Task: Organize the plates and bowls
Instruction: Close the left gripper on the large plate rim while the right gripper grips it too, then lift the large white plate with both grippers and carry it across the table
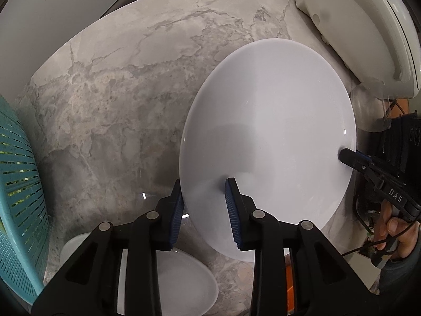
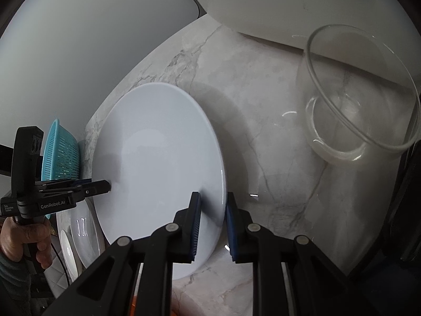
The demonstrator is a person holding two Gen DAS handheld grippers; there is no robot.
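A large white plate [image 1: 273, 131] is held above the marble counter [image 1: 118, 92], tilted. My left gripper [image 1: 204, 187] is shut on its left rim, one finger under and one over. My right gripper [image 2: 212, 202] is shut on the opposite rim of the same plate [image 2: 158, 168]. The right gripper also shows in the left wrist view [image 1: 344, 155], and the left gripper in the right wrist view [image 2: 106, 184]. More white plates [image 1: 184, 276] lie below the left gripper, and show in the right wrist view [image 2: 81, 231].
A teal colander [image 1: 18, 184] stands at the left; it also shows in the right wrist view [image 2: 61, 152]. A clear glass bowl [image 2: 360, 100] sits at the right on the counter. A white appliance [image 1: 363, 26] stands at the back right.
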